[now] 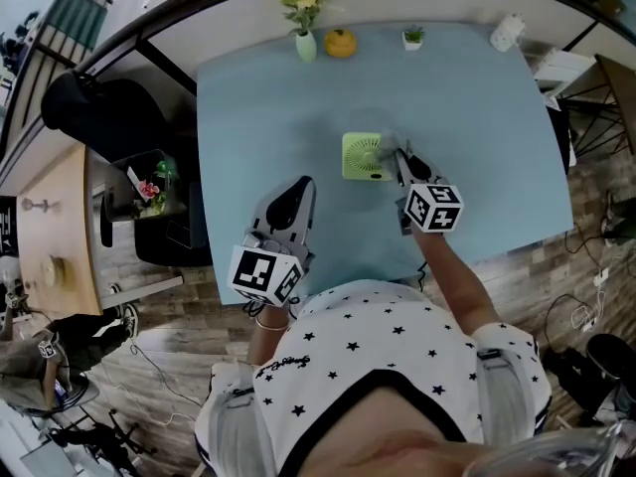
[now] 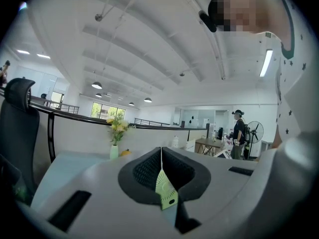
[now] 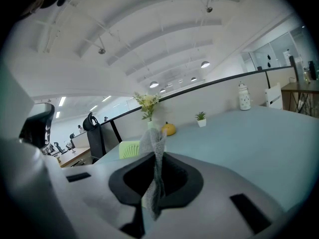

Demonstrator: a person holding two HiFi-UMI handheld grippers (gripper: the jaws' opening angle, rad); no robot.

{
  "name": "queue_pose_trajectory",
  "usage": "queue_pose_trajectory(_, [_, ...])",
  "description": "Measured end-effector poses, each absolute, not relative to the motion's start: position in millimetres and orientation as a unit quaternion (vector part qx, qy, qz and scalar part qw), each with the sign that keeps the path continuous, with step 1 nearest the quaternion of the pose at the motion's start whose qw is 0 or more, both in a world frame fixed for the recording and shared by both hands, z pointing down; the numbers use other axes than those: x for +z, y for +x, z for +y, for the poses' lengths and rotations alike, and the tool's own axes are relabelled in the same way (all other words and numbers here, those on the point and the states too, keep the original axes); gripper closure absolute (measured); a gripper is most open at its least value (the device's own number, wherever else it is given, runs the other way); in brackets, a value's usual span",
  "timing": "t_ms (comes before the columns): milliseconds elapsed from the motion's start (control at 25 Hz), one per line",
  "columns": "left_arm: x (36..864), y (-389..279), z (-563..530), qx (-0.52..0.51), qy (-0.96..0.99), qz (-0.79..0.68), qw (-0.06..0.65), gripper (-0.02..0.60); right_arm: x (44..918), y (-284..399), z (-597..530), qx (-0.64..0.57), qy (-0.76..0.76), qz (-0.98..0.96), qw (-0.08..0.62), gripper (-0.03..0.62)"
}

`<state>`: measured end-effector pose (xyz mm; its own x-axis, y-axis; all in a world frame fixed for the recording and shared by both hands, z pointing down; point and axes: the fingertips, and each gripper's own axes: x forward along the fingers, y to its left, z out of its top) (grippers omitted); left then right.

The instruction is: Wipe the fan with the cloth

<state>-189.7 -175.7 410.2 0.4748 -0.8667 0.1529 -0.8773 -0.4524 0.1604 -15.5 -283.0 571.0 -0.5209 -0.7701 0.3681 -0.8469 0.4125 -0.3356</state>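
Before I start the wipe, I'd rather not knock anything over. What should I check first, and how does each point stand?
1. Grey mesh cloth clamped in the right gripper: ok, the jaws are shut on it.
2. Small light-green square fan standing upright on the pale blue table: ok.
3. Cloth already touching the fan: cannot tell; the head view shows them close together.
4. Left gripper steadying the fan: not ok; its jaws are together, empty and apart from the fan.
5. Breakables away from the fan: ok; the pale green vase of flowers stands at the table's far edge.
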Motion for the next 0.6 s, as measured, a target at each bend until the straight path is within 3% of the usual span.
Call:
queue_pose_trajectory(320, [410.8,-180.4,-177.9,0.031,0.86,-0.498,0.108,0.552,576.6,17.4,-284.4,0.254,0.516,-0.815,0.068,0.577])
queue_pose_trajectory(600, [409.0,-177.5,-177.5,0.03,0.862,-0.494,0.108,0.552,556.8,6.8,-272.7,0.244,0.496,-0.832,0.052,0.577])
